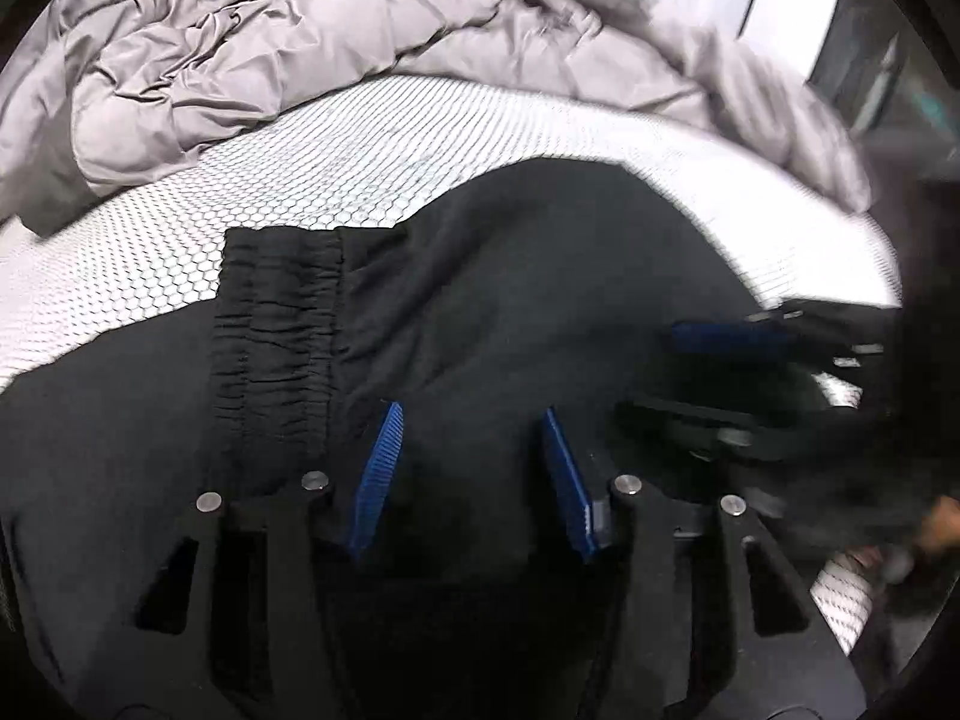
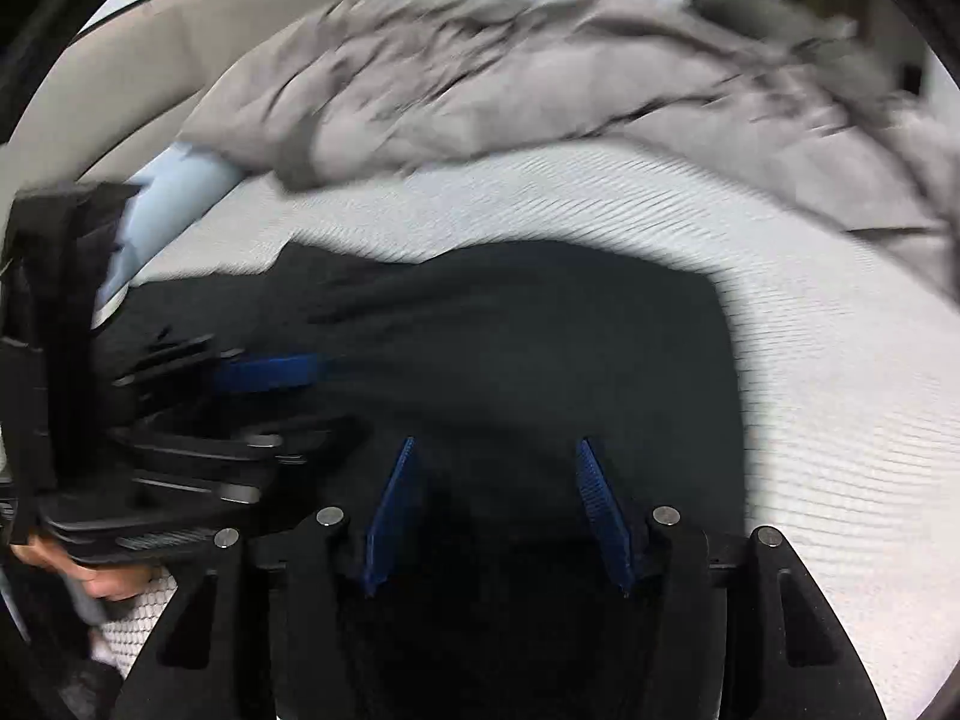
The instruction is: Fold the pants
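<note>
Both my left jaws (image 1: 468, 468) and right jaws (image 2: 498, 504) hang released, gripping nothing, over the black pants (image 1: 510, 276) lying on the bed (image 1: 150, 264), waistband (image 1: 276, 324) doubled onto the legs: partly folded, judging one more fold remains.

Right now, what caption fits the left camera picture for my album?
Open left claw over black pants on a white mattress, gray blanket behind.
</note>
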### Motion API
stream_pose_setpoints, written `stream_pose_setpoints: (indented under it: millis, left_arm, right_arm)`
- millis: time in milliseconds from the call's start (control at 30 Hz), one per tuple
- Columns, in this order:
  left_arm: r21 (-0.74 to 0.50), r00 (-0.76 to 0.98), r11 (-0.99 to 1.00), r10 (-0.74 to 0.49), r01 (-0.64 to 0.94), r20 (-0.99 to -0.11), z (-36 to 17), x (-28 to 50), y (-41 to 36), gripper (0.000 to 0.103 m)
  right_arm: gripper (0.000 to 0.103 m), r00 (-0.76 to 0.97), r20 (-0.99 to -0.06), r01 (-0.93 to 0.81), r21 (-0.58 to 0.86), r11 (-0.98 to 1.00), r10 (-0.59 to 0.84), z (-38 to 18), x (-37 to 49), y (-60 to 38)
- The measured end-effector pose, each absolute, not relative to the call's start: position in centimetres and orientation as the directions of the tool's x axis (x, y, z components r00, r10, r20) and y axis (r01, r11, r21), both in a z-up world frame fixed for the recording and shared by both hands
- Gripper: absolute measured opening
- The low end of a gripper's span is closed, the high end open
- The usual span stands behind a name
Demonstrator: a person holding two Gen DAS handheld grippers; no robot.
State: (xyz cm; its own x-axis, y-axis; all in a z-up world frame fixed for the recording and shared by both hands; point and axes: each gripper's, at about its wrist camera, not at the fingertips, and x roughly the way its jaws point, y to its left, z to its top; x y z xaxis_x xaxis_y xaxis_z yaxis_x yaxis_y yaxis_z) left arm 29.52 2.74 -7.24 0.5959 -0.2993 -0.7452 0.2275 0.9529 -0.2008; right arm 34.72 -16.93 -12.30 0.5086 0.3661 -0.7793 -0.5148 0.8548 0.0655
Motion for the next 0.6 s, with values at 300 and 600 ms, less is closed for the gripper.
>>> stream_pose_setpoints:
  millis: [300, 600]
  left_arm:
    - [-0.287, 0.577, 0.937, -0.35, 0.202, -0.738, -6.0, 28.6, 6.1, 0.027]
    - [-0.192, 0.539, 0.963, -0.265, 0.188, -0.8, -7.9, 34.4, 3.3, 0.023]
  right_arm:
    - [0.056, 0.605, -0.787, -0.335, -0.113, 0.935, 0.122, -12.2, 36.2, -22.4]
    - [0.056, 0.564, -0.729, -0.456, 0.117, 0.882, 0.388, -10.1, 37.6, -18.3]
